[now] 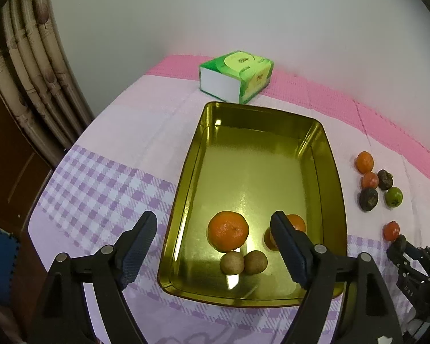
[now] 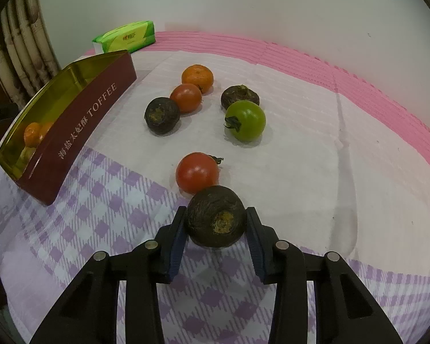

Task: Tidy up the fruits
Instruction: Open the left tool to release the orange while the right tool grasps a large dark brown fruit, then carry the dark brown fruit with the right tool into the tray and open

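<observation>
Fruit is split between the gold tin [image 1: 326, 172] and the cloth-covered worktop [image 2: 301, 149]. The left gripper [image 1: 212, 246] hangs above the near end of the tin with its fingers [image 1: 139, 246] wide apart and nothing between the pads. Seen between those fingers, on the tin floor, lie a large orange [image 1: 228, 230] and, nearer the fingertips' base, two small brown fruits [image 1: 243, 262] touching each other. A second orange [image 1: 296, 223] sits partly hidden behind the right-hand finger.

The right gripper [image 2: 216, 222] is down at the worktop, its fingers [image 2: 176, 235] clamped on a dark wrinkled fruit [image 2: 215, 216], one pad pressed to each side. Just beyond the fingertips, touching that dark fruit, lies a red tomato [image 2: 197, 173]. Farther ahead rests a green tomato [image 2: 246, 120], with another dark fruit [image 2: 239, 96] just behind it. Ahead and to the left of the fingers sit a third dark fruit [image 2: 162, 116], a second red tomato [image 2: 185, 97] and a mandarin [image 2: 197, 78], packed closely in a row. The tin stands well to the left of these fingers, its maroon side reading TOFFEE. A green tissue pack [image 2: 126, 38] lies beyond the tin, at the far edge by the pink mat [image 2: 358, 66].
</observation>
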`<state>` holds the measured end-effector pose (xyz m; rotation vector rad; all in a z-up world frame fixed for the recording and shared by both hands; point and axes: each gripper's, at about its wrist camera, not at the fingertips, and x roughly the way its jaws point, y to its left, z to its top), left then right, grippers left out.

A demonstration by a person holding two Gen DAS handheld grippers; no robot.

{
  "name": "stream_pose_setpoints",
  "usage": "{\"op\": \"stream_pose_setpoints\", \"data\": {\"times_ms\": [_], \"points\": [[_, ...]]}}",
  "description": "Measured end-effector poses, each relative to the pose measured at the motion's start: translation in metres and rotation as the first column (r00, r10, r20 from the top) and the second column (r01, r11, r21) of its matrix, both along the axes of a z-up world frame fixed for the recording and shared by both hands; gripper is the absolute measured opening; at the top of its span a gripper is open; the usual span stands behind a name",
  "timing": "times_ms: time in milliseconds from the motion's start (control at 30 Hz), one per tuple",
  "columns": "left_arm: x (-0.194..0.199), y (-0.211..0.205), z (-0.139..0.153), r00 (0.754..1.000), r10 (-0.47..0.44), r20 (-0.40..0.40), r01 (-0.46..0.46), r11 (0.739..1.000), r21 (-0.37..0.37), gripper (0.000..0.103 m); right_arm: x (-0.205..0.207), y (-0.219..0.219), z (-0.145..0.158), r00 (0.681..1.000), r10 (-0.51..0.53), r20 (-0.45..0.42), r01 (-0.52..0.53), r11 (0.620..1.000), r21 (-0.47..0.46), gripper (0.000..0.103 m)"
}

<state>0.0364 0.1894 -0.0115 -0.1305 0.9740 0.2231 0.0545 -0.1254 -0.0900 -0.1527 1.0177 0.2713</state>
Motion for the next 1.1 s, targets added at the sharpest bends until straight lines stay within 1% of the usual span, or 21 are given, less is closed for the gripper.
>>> {"op": "stream_pose_setpoints", "data": {"times_ms": [233, 400, 567, 667, 833, 933, 1100], "points": [[-0.005, 0.004, 0.002, 1.000, 0.007, 0.006, -0.007, 1.000, 0.011, 0.078, -0.002, 0.000, 0.003, 1.000, -0.001, -0.012, 0.001, 1.000, 0.003, 0.040], [-0.010, 0.009, 0.006, 1.000, 0.026, 0.014, -0.026, 1.000, 0.015, 0.078, -0.006, 0.003, 0.011, 1.000, 0.002, -0.002, -0.002, 1.000, 0.011, 0.040], [-0.016, 0.014, 0.010, 0.999, 0.034, 0.027, -0.035, 0.999, 0.036, 0.078, -0.007, 0.013, 0.025, 1.000, 0.024, 0.009, -0.025, 0.999, 0.031, 0.040], [-0.018, 0.021, 0.012, 0.998, 0.053, 0.030, -0.054, 0.998, 0.035, 0.078, -0.007, 0.030, 0.036, 0.998, 0.062, 0.024, -0.064, 0.997, 0.050, 0.040], [-0.023, 0.033, 0.011, 0.996, 0.085, 0.012, -0.086, 0.995, 0.044, 0.078, -0.006, 0.065, 0.054, 0.989, 0.142, 0.047, -0.145, 0.986, 0.078, 0.040], [-0.025, 0.038, 0.012, 0.995, 0.103, 0.011, -0.103, 0.993, 0.052, 0.078, -0.005, 0.091, 0.063, 0.979, 0.196, 0.061, -0.200, 0.976, 0.087, 0.040], [-0.026, 0.052, 0.012, 0.989, 0.148, 0.010, -0.148, 0.988, 0.031, 0.079, -0.005, 0.134, 0.071, 0.958, 0.279, 0.063, -0.284, 0.954, 0.098, 0.040]]}}
